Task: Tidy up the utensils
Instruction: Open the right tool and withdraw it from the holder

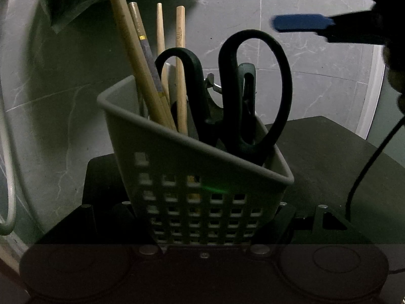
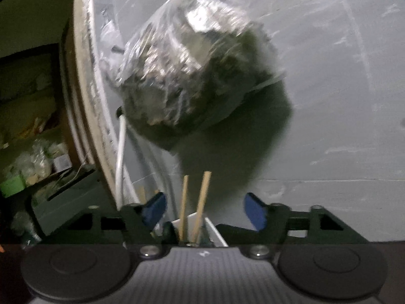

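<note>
A grey perforated utensil basket [image 1: 177, 152] stands tilted between the fingers of my left gripper [image 1: 205, 215], which is shut on its lower walls. In it stand several wooden chopsticks [image 1: 136, 58] and black-handled scissors [image 1: 253, 96]. One blue pad [image 1: 301, 22] of my right gripper shows above and to the right of the basket. In the right wrist view my right gripper [image 2: 205, 210] is open. Two chopsticks [image 2: 201, 202] rise between its blue pads [image 2: 255, 212] without touching them, and the basket's pale rim [image 2: 215, 230] lies just below.
A clear plastic bag [image 2: 192, 63] with dark contents hangs against the grey tiled wall [image 1: 63, 88] above the basket. A dark tabletop [image 1: 329, 157] lies beneath it. A black cable [image 1: 367, 167] runs at the right, white cords [image 2: 121, 157] and cluttered shelves [image 2: 30, 157] at the left.
</note>
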Available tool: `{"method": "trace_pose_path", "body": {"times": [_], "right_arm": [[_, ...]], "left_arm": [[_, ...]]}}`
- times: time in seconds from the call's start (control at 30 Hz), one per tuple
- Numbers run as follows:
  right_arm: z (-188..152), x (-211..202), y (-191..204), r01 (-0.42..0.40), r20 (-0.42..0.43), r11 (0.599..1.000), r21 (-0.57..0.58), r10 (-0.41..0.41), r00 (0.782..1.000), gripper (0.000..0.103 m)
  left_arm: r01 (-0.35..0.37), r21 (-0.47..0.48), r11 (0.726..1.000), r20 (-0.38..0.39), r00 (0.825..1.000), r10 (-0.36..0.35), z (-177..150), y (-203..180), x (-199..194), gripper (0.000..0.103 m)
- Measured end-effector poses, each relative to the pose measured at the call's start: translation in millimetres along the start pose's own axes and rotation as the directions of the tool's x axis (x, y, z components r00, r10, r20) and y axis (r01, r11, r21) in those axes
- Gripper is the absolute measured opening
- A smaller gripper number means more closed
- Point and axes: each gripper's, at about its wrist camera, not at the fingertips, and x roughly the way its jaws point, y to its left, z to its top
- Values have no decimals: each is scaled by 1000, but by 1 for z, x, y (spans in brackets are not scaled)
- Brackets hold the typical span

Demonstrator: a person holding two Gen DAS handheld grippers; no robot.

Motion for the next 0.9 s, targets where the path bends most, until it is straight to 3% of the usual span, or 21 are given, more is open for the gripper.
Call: {"method": "trace_pose_path", "body": {"times": [0.2,0.33,0.53,0.9], "right_arm": [[-11,-35,-1,142,48,989,42,-144,988,90],[-22,-53,-3,168,32,983,79,-171,985,97],[-38,-67,-3,188,-6,978,90,-188,982,103],[-49,-85,7,229,-15,965,131,-229,973,103]], "left_arm": [[-12,-5,1000,-3,1000,12,2,-3,2,77],[-30,-21,999,-1,1000,30,3,-6,1,78],[-66,-42,997,24,997,67,2,-13,-9,88],[-91,-95,991,39,995,95,-3,-21,-38,89]]}}
